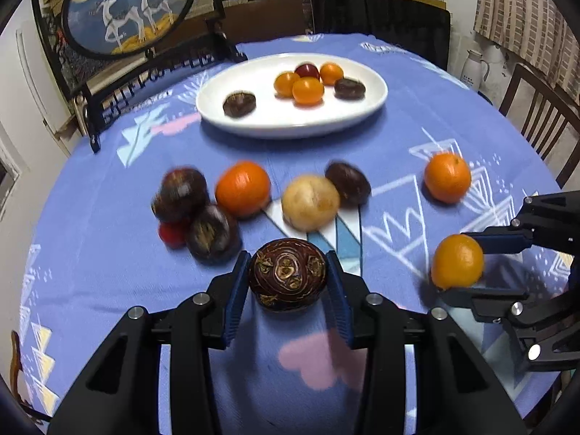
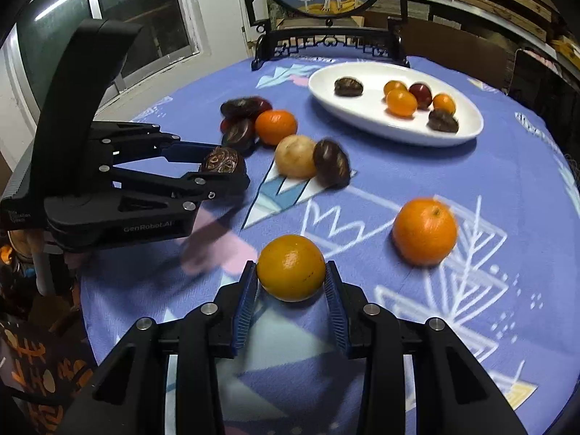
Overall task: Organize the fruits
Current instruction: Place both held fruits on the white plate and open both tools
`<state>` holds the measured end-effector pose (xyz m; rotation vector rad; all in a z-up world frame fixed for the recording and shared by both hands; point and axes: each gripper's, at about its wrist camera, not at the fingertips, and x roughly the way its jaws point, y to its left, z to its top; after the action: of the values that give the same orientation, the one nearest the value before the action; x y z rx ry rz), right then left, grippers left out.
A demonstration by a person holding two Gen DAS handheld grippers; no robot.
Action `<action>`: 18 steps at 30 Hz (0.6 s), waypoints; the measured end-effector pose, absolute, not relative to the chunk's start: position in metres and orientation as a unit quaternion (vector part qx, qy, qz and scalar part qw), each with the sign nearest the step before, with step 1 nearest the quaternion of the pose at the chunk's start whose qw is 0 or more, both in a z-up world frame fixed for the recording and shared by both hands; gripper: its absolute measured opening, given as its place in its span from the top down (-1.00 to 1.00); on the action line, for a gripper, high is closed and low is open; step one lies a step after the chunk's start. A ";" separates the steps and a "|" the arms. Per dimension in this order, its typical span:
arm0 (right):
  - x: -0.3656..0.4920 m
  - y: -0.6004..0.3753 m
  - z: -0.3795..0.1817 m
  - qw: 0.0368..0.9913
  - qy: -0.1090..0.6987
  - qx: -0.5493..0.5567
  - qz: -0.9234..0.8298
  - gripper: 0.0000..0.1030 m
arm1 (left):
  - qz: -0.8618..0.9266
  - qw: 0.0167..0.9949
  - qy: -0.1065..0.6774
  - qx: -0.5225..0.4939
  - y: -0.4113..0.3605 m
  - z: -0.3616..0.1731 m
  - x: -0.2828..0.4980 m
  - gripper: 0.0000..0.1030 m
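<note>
Left gripper [image 1: 288, 277], angled downward, blue-padded fingers [image 1: 235, 299] clamped on a dark patterned fruit [image 1: 287, 278]. Right gripper [image 2: 291, 282], likewise angled downward beside it, pads [image 2: 335, 302] pressed against both sides of an orange [image 2: 291, 267]

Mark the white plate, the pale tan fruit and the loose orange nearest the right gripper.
white plate [image 1: 224, 116]: left wrist view, bare near rim.
pale tan fruit [image 2: 294, 155]: right wrist view, upper face.
loose orange [image 2: 424, 231]: right wrist view, middle.
</note>
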<state>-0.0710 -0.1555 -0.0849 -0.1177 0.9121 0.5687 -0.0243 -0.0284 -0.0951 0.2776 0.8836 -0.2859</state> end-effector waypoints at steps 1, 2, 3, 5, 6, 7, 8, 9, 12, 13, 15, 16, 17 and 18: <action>-0.068 -0.156 -0.081 0.859 0.431 -0.057 0.270 0.26 | -0.136 0.887 0.419 0.135 -0.029 -0.090 -0.020 0.21; -0.064 -0.157 -0.077 0.861 0.427 -0.058 0.269 0.26 | -0.136 0.889 0.416 0.135 -0.029 -0.087 -0.017 0.21; -0.058 -0.158 -0.071 0.865 0.421 -0.060 0.267 0.26 | -0.135 0.892 0.410 0.136 -0.029 -0.081 -0.012 0.21; -0.048 -0.161 -0.060 0.872 0.409 -0.061 0.262 0.26 | -0.131 0.897 0.398 0.139 -0.030 -0.072 -0.003 0.21; -0.044 -0.162 -0.057 0.874 0.406 -0.060 0.261 0.26 | -0.125 0.901 0.389 0.144 -0.030 -0.066 0.004 0.21; -0.038 -0.163 -0.052 0.877 0.400 -0.059 0.258 0.26 | -0.121 0.903 0.384 0.148 -0.032 -0.064 0.008 0.21; -0.032 -0.165 -0.048 0.880 0.395 -0.057 0.256 0.26 | -0.117 0.905 0.380 0.150 -0.032 -0.061 0.013 0.21; -0.026 -0.166 -0.042 0.884 0.389 -0.055 0.252 0.26 | -0.114 0.906 0.377 0.153 -0.032 -0.057 0.020 0.21; -0.007 -0.170 -0.028 0.893 0.372 -0.051 0.246 0.26 | -0.106 0.909 0.369 0.162 -0.034 -0.050 0.038 0.21; -0.002 -0.171 -0.025 0.895 0.369 -0.049 0.244 0.26 | -0.103 0.910 0.367 0.165 -0.035 -0.048 0.044 0.21; 0.010 -0.173 -0.018 0.901 0.360 -0.044 0.238 0.26 | -0.099 0.911 0.363 0.169 -0.036 -0.044 0.059 0.21; 0.016 -0.174 -0.015 0.903 0.356 -0.041 0.235 0.26 | -0.096 0.912 0.360 0.171 -0.037 -0.042 0.066 0.21; 0.023 -0.175 -0.011 0.905 0.353 -0.037 0.235 0.26 | -0.094 0.913 0.358 0.172 -0.038 -0.039 0.072 0.21; 0.032 -0.177 -0.007 0.907 0.348 -0.031 0.233 0.26 | -0.092 0.914 0.355 0.174 -0.039 -0.038 0.079 0.21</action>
<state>0.0316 -0.1770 -0.0071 -0.0645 0.7188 0.4806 0.0792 -0.0385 -0.0377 0.3580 0.7322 -0.1895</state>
